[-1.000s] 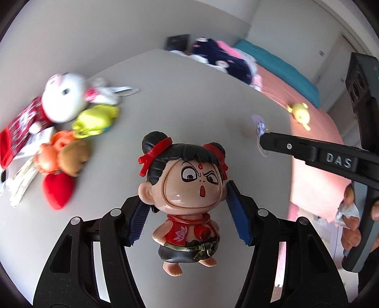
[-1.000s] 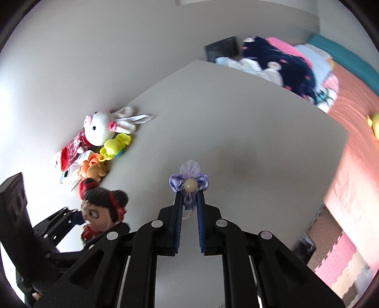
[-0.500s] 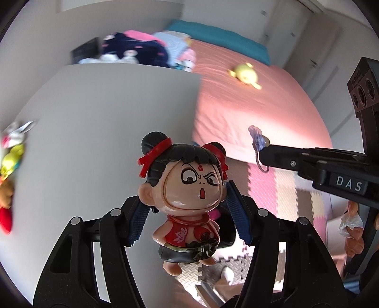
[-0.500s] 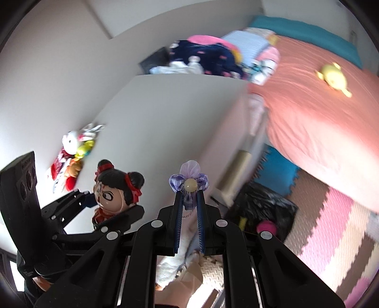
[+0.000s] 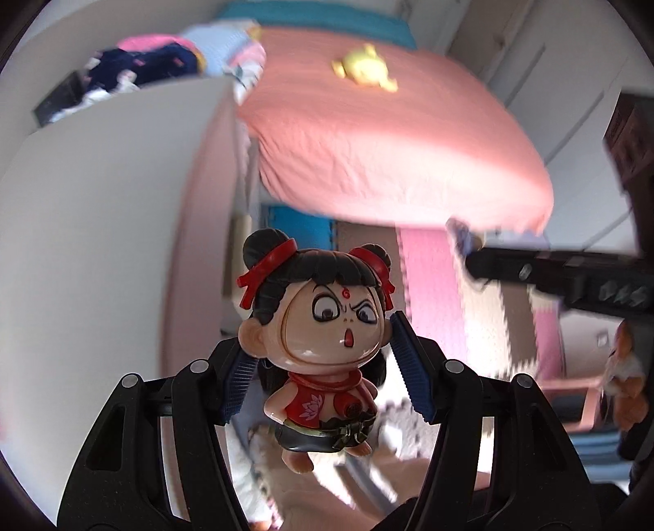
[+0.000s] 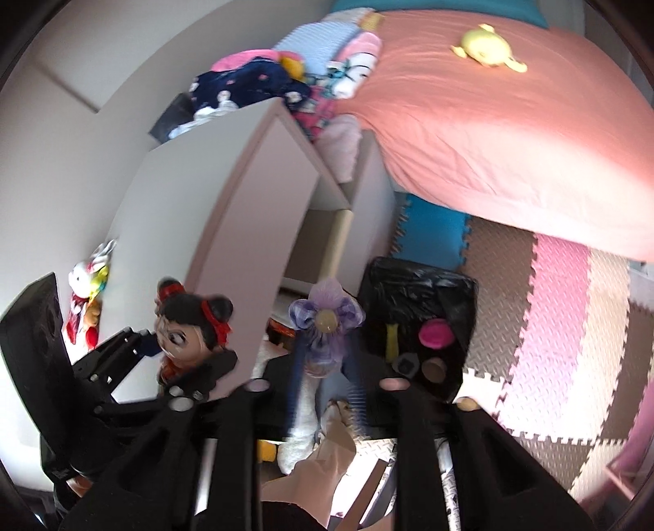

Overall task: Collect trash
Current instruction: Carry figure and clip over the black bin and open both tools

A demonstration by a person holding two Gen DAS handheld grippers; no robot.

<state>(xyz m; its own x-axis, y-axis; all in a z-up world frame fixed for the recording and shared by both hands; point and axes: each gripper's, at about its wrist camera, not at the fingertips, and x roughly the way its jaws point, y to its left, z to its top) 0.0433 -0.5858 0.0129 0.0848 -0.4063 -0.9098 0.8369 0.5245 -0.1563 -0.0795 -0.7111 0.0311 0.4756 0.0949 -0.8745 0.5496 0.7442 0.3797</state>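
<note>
Purple flower [image 6: 325, 322], black bag [image 6: 417, 286]

One figurine [image 5: 323, 339], one purple flower [image 6: 327, 322]

A bed with a salmon-pink sheet [image 6: 511, 134] fills the upper right, with a teal pillow [image 6: 433, 8] at its head. A yellow plush toy [image 6: 488, 47] lies on the sheet. Beside the bed stands a white cabinet [image 6: 212, 196] against a pale wall [image 6: 81, 81], and folded clothes [image 6: 261, 81] are piled at the cabinet's far end. Small stuffed toys [image 6: 88, 286] sit along the wall on its top. The floor is covered with interlocking foam mats [image 6: 564, 326] in pink, brown, cream and blue. Pale wardrobe doors [image 5: 543, 77] stand past the bed. Soft daylight fills the room.
</note>
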